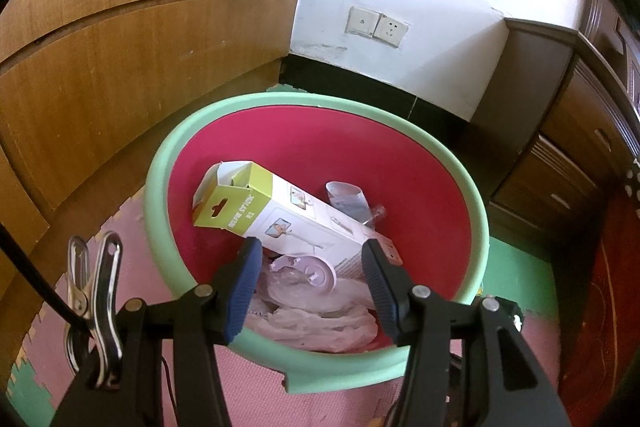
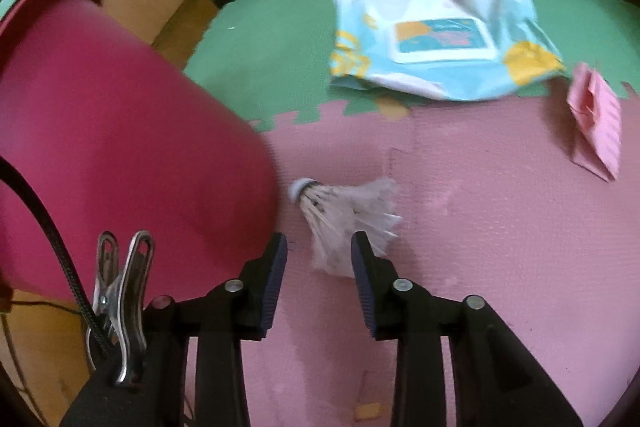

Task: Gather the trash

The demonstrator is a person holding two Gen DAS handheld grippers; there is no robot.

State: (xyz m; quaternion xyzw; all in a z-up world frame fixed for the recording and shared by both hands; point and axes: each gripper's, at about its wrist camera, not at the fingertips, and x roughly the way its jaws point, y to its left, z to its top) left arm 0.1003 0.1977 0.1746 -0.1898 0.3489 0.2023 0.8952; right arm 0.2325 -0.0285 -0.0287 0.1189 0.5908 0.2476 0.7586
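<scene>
A red bin with a mint-green rim (image 1: 160,163) stands on the foam mat, and my left gripper (image 1: 310,259) hangs open over its mouth with nothing between its fingers. In the bin lie a white and lime selfie-stick box (image 1: 280,215), crumpled clear plastic (image 1: 320,319) and a lilac round piece (image 1: 316,273). In the right wrist view a white feather shuttlecock (image 2: 344,215) lies on the pink mat beside the bin's red wall (image 2: 120,147). My right gripper (image 2: 319,241) is open just over it, with the feathers reaching in between the fingertips and the pads not pressing on them.
A light-blue wet-wipe pack (image 2: 436,39) lies on the green mat tile, and a pink striped paper packet (image 2: 596,123) on the pink tile at the right. A wooden cabinet (image 1: 100,67) flanks the bin on the left, a white wall with sockets (image 1: 378,25) stands behind, and drawers (image 1: 560,167) are at the right.
</scene>
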